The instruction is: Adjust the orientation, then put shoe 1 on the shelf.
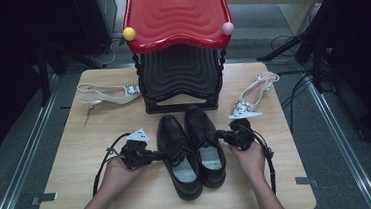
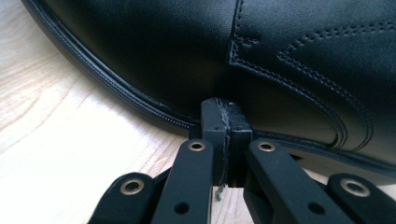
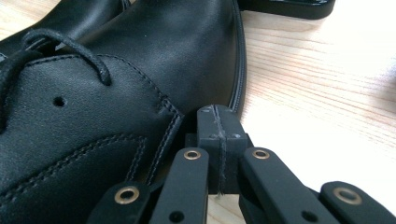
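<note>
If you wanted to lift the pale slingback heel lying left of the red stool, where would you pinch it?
I'd take the pale slingback heel at its thin back strap or side edge, coming from above. It lies flat with its opening exposed, so a thin wall probably fits between two jaws better than the wide sole.

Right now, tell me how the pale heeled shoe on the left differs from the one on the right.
The left heeled shoe lies across the table, jewelled toe toward the black stand; the right heeled shoe lies at a slant, jewelled toe nearer the person. The left one sits level with the stand's base; the right one reaches closer to the black dress shoes. Both are pale slingbacks with sparkly toe trim, one on each side of the stand.
</note>
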